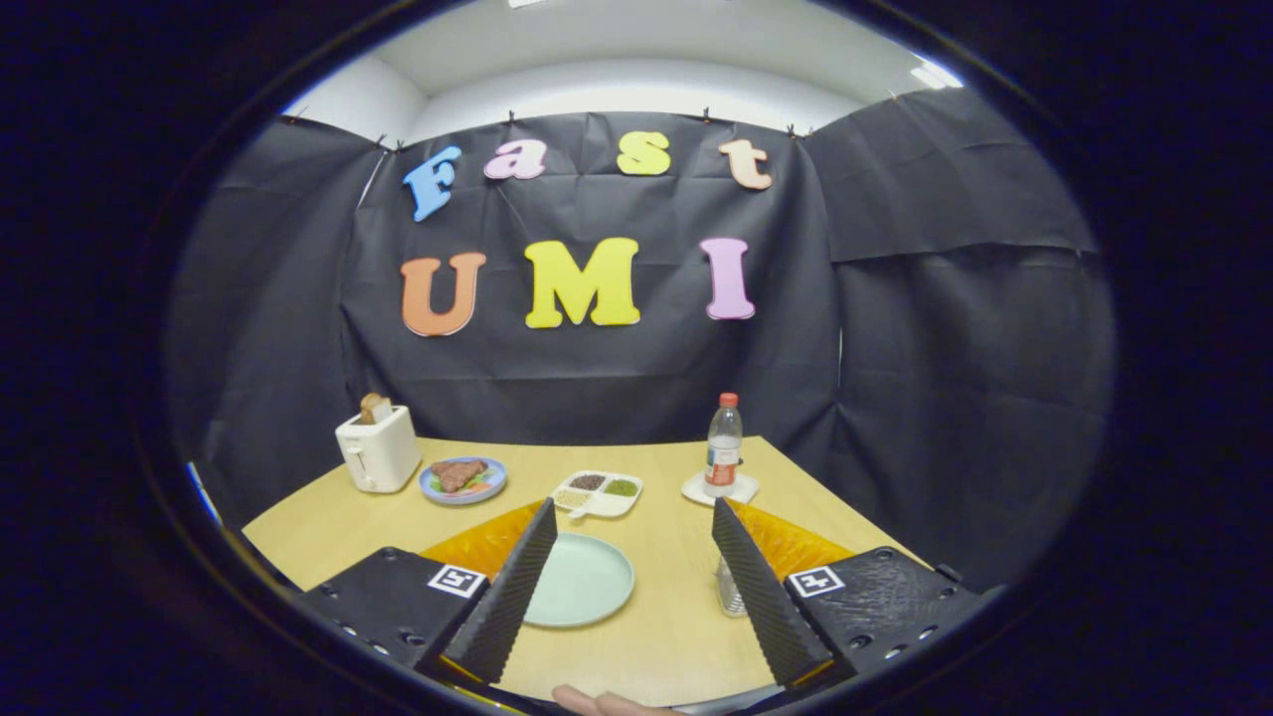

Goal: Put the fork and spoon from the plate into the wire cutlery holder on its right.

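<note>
**Two fingers spread over wooden bench**

Two ribbed fingers (634, 587) spread wide above the bench (676, 636), gripping nothing. Between them, nearer the left finger, pale green plate (587, 582), bare of visible fork or spoon. Just inside the right finger, wire cutlery holder (730, 589), upright, partly hidden. Beyond: toaster (377, 449), water bottle (724, 446).

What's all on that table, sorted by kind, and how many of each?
Plates: 2, an empty pale green plate between the open gripper's fingers and a blue plate of food
Divided trays: 1, the white tray
Toasters: 1, the white toaster
Bottles: 1, the water bottle
Coasters: 1, the white coaster
Wire holders: 1, the wire cutlery holder
Total: 7
</note>
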{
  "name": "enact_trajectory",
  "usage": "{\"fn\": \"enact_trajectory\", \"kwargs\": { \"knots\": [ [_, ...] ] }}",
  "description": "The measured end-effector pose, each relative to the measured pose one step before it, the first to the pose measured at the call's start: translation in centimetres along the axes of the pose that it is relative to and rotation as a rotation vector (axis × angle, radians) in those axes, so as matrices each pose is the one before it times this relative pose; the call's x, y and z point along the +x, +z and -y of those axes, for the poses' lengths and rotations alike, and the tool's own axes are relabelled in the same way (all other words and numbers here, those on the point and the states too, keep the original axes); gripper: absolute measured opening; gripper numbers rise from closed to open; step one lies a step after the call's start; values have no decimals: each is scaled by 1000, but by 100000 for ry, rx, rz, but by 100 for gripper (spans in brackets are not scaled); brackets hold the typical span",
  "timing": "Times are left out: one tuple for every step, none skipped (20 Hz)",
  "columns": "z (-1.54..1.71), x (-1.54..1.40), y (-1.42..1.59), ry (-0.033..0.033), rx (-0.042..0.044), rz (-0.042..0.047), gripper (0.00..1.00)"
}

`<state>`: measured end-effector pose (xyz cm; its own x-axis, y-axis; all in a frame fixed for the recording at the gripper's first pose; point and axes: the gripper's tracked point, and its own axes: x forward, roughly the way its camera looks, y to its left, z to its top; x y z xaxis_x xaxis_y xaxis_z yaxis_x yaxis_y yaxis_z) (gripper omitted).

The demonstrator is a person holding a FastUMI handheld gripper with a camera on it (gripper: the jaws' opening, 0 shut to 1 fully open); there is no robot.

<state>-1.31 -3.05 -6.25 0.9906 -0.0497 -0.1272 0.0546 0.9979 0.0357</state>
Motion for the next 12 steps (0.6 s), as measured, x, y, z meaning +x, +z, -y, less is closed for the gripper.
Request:
{"fn": "enact_trajectory", "kwargs": {
  "knots": [
    [-545,-412,502,287,-17,2867,94],
    [-541,-451,584,95,-494,2920,94],
    [-463,-317,382,-1051,-655,2558,94],
    [-293,-308,472,-1496,-1454,2315,94],
    [-700,-467,227,250,-2044,1622,94],
    [-1015,-427,212,1880,-1900,913,94],
    [-906,-321,134,1947,-1022,597,94],
    [-654,-345,57,1567,-1000,194,94],
    [-356,-180,-66,1137,-432,41,94],
    [-326,-237,85,760,499,631,95],
    [-248,-95,219,269,916,858,95],
    [-64,-23,120,-289,895,856,95]
  ]
}}
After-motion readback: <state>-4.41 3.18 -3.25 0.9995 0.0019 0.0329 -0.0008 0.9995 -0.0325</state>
